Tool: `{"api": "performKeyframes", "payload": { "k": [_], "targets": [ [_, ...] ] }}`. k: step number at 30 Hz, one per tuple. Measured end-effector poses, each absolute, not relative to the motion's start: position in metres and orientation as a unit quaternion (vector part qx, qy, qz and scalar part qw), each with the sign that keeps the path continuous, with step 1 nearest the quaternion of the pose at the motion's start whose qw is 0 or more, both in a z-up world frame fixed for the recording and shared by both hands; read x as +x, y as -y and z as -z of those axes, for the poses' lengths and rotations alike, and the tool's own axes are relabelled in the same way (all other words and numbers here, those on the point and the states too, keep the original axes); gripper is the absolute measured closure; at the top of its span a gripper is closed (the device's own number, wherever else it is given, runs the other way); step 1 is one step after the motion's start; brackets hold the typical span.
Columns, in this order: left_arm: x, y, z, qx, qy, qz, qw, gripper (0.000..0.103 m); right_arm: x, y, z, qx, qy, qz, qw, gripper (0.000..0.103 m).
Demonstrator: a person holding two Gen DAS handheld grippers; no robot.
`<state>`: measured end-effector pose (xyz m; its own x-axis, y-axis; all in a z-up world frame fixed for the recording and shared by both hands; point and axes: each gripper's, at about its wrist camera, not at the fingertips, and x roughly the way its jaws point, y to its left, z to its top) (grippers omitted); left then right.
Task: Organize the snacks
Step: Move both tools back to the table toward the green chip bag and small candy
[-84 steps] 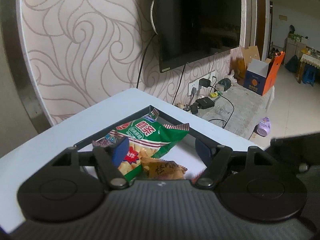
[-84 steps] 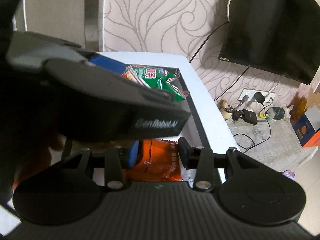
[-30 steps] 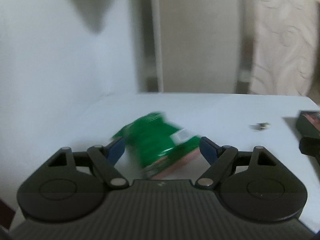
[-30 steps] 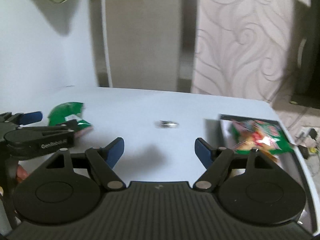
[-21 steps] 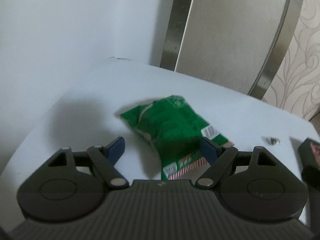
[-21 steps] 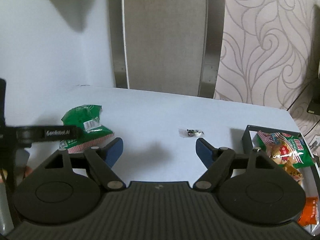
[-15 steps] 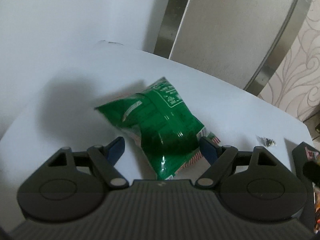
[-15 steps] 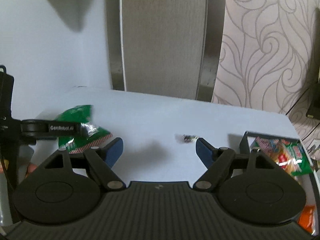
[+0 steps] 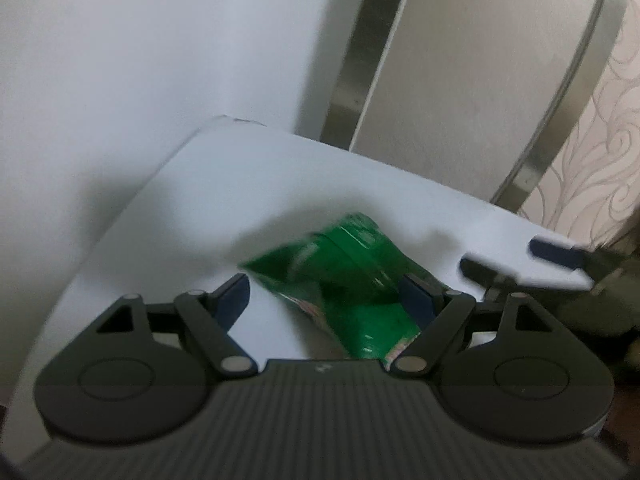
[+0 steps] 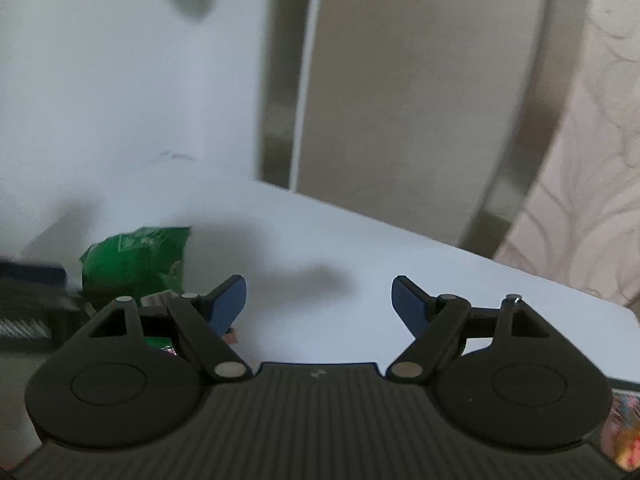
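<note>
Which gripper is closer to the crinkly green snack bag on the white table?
Left. The left gripper has the crinkly green snack bag between its open jaws; the right gripper hangs open over bare table beside it.

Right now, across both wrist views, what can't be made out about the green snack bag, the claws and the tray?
- Crinkly green foil snack bag: print unreadable, motion blur in both views; its near end is hidden behind the left claw body.
- Right claw: in the left view only a smeared blue tip shows at the right edge.
- Tray: cut off; only a colourful corner shows at the right view's lower right edge.
- White table: no small items discernible through blur.
</note>
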<state>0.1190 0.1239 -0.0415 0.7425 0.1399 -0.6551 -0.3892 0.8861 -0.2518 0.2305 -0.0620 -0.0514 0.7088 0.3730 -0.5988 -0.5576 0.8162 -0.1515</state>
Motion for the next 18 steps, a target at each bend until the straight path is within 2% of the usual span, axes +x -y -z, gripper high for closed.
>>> {"api": "performKeyframes", "payload": {
  "k": [9, 18],
  "targets": [
    [0.142, -0.134, 0.044, -0.169, -0.346, -0.098, 0.918, 0.02, 0.186, 0.042, 0.071, -0.18, -0.291, -0.327, 0.881, 0.021],
    [0.16, -0.1, 0.025, -0.099, -0.337, 0.009, 0.936, 0.02, 0.191, 0.118, 0.053, -0.078, -0.301, -0.214, 0.926, 0.02]
  ]
}}
